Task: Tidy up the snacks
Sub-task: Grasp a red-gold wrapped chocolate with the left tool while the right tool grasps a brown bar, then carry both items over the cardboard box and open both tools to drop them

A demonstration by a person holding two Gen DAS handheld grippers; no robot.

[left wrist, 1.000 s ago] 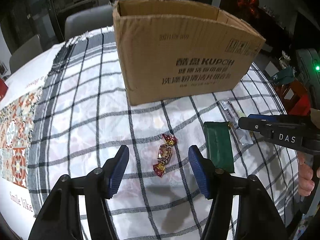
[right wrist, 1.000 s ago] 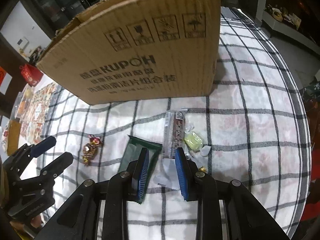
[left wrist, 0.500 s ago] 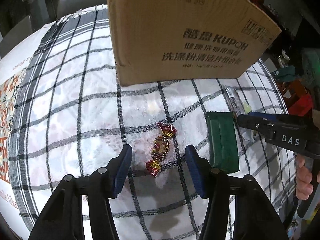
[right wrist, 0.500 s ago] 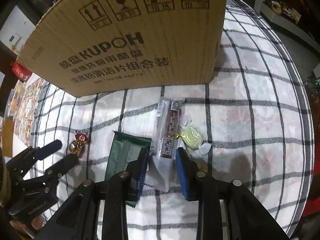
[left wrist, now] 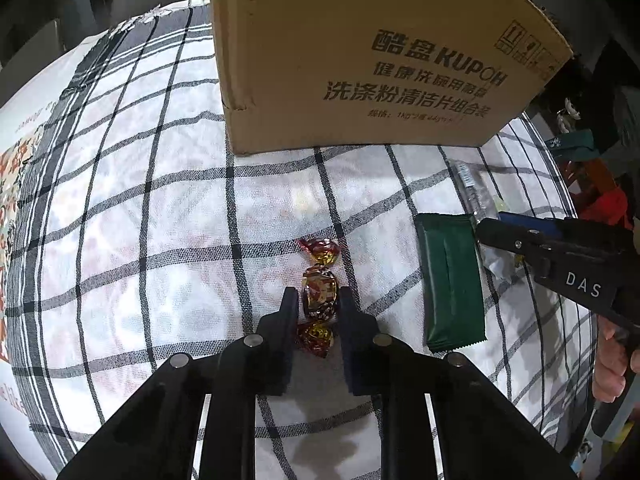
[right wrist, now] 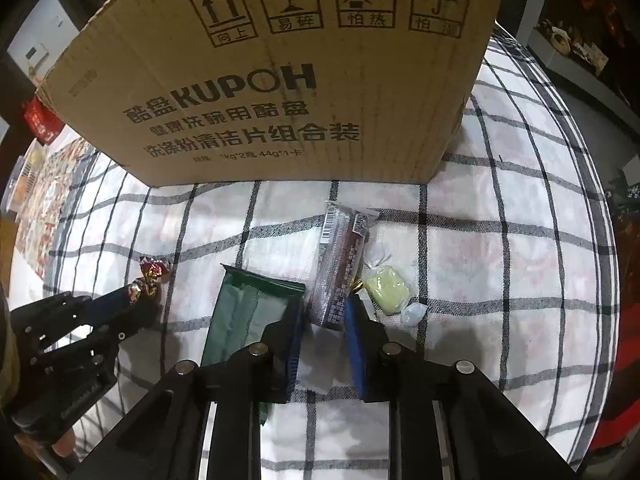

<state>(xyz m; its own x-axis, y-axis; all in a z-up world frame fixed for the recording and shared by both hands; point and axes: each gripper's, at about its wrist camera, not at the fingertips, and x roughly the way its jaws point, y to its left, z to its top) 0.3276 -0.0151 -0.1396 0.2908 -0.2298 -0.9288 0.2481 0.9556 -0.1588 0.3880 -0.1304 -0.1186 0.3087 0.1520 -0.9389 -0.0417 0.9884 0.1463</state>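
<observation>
In the left wrist view we see our left gripper (left wrist: 319,300) low in the centre of the frame, its jaws drawn together and clamped on the body of the red and gold wrapped candy (left wrist: 319,294). One twisted end of the wrapper sticks out above the jaws and the other lies between the fingers below; the candy lies on the checked cloth (left wrist: 160,208) that covers the worktop.

In the right wrist view our right gripper (right wrist: 323,320) sits in the lower centre. Its jaws are closing around the lower end of the long dark snack bar (right wrist: 340,268) in clear wrap. The blue pads (right wrist: 356,344) stand at either side of the clear tail of the wrapper, and we cannot tell whether they press on it yet.

The green packet (right wrist: 248,312) lies flat just left of the bar, partly under the left finger of that gripper. The pale yellow candy (right wrist: 388,288) in clear wrap lies just right of the bar, near the right pad.

The cardboard box (right wrist: 280,72) fills the top of both frames, standing on the cloth beyond all the snacks. In the left wrist view the right gripper enters from the right edge, with a person's hand (left wrist: 612,364) below it at the lower right
</observation>
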